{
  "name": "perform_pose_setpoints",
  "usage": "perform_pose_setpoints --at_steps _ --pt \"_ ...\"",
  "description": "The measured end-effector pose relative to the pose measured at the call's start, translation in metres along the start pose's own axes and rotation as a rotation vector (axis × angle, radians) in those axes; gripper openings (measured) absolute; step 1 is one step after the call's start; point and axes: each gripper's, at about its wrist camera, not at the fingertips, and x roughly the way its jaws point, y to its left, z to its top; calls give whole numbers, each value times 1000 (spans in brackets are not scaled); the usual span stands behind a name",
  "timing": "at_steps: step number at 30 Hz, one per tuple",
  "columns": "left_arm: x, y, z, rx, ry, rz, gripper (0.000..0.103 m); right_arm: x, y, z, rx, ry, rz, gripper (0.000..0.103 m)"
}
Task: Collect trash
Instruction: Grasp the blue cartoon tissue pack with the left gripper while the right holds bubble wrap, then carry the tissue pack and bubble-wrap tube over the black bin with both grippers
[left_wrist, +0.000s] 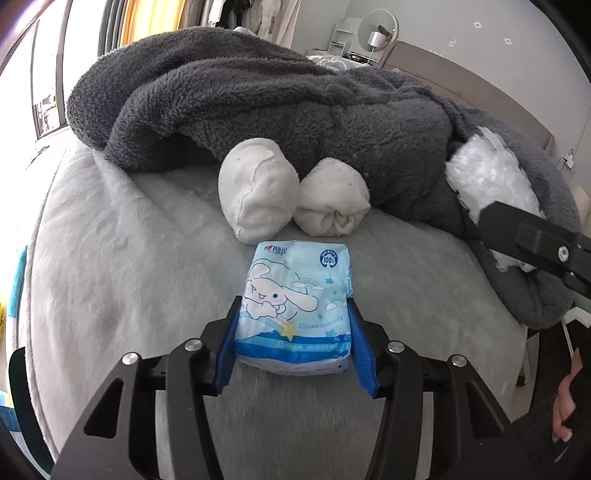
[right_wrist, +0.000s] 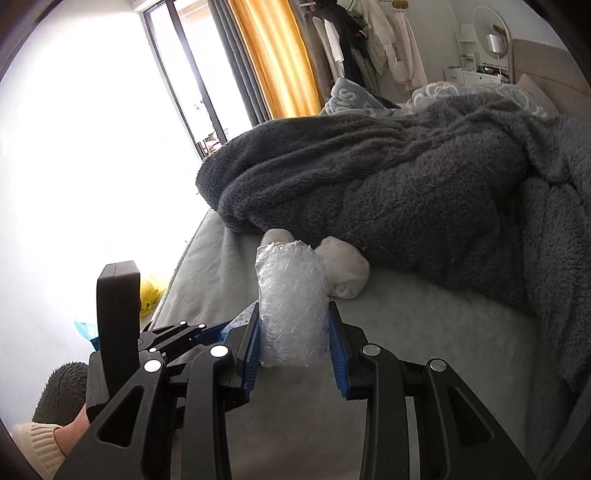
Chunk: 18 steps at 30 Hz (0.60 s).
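Observation:
A light-blue tissue pack (left_wrist: 291, 299) with a cartoon dog print lies on the pale grey bed cover (left_wrist: 110, 258). My left gripper (left_wrist: 294, 308) is shut on it, with the blue pads against both of its sides. A roll of clear bubble wrap (right_wrist: 291, 310) stands upright between the blue pads of my right gripper (right_wrist: 293, 312), which is shut on it above the bed. From the left wrist view the same bubble wrap (left_wrist: 487, 173) shows at the right, with one black finger (left_wrist: 517, 232) of the right gripper in front of it.
Two rolled white socks (left_wrist: 258, 192) (left_wrist: 332, 203) lie just beyond the tissue pack. A dark grey fleece blanket (left_wrist: 258, 92) is heaped behind them. The bed edge runs along the left, with a yellow bag (right_wrist: 151, 295) on the floor below. A hand (left_wrist: 565, 413) shows at lower right.

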Motion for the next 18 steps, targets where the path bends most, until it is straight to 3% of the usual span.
perform_pose_setpoints --at_steps 11,18 --pt "-45 16 -19 58 -57 60 56 -17 38 -8 -10 -21 -29 33" --pt "-62 41 -12 19 -88 104 56 -12 70 -8 -51 -11 -18 33"
